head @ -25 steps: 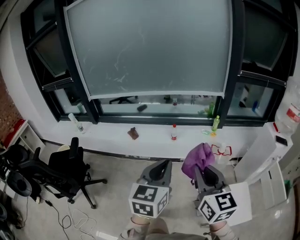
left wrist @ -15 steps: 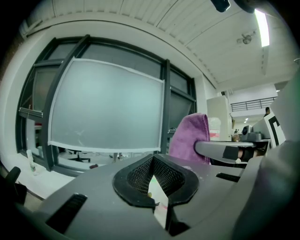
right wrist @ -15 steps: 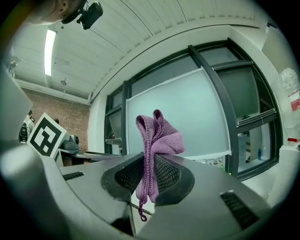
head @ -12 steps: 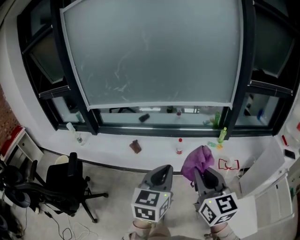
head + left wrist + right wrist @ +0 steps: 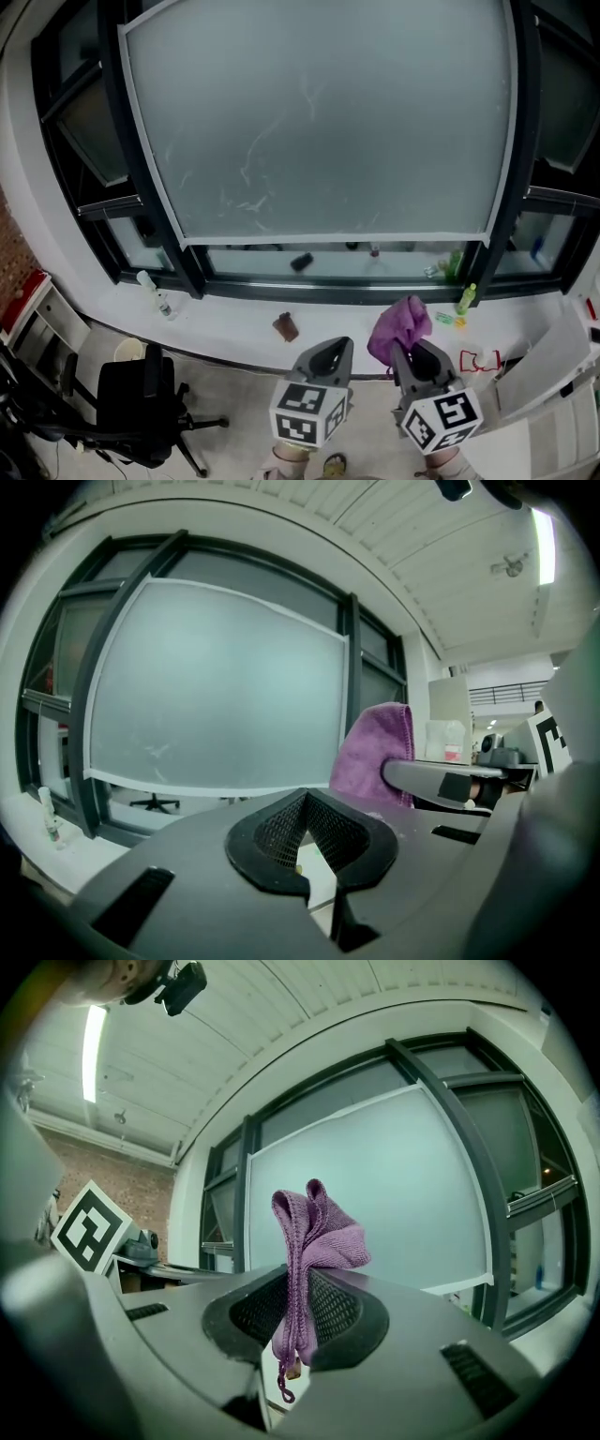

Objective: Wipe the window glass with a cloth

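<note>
One large window glass (image 5: 319, 122) is standing ahead of both grippers; the purple cloth (image 5: 398, 323) is poking toward it, clamped in the right gripper (image 5: 413, 350), while the left gripper (image 5: 335, 350) is sitting closed and empty.

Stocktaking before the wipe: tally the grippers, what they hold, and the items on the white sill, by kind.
Grippers: 2, left gripper and right gripper
Purple cloth: 1, clamped in the right gripper
Bottles on the sill: 2, clear bottle and green bottle
Brown object: 1
Total: 6
</note>
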`<state>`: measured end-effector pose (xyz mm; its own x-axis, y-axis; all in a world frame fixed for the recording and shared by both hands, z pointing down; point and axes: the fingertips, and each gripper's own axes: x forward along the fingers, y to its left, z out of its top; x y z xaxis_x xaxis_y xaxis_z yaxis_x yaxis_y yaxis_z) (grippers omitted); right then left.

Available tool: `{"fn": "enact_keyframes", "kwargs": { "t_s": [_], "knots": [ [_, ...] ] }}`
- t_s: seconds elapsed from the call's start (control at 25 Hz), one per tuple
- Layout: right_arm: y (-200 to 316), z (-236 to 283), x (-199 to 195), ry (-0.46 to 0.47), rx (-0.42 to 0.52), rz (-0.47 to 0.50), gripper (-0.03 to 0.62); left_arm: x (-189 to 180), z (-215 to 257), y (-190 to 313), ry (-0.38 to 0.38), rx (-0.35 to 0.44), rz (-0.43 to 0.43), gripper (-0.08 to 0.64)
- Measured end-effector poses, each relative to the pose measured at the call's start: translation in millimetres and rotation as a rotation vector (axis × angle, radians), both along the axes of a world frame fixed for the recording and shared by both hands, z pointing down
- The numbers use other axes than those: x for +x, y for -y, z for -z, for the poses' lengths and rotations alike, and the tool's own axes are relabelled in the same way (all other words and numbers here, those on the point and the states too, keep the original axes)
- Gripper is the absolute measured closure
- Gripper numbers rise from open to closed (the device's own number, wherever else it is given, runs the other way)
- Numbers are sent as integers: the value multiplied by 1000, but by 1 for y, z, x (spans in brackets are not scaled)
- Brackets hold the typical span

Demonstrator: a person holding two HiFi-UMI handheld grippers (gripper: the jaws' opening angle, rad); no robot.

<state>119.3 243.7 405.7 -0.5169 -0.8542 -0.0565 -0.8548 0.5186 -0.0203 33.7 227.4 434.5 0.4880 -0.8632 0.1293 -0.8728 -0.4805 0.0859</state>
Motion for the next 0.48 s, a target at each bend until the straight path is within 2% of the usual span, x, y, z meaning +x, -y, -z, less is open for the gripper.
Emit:
{"fn": "enact_keyframes", "kwargs": {
  "t_s": [0.48],
  "knots": [
    [101,-2,-56,-12,4,-6,540,-57,-11,105,36,-18,-17,555]
  ]
}}
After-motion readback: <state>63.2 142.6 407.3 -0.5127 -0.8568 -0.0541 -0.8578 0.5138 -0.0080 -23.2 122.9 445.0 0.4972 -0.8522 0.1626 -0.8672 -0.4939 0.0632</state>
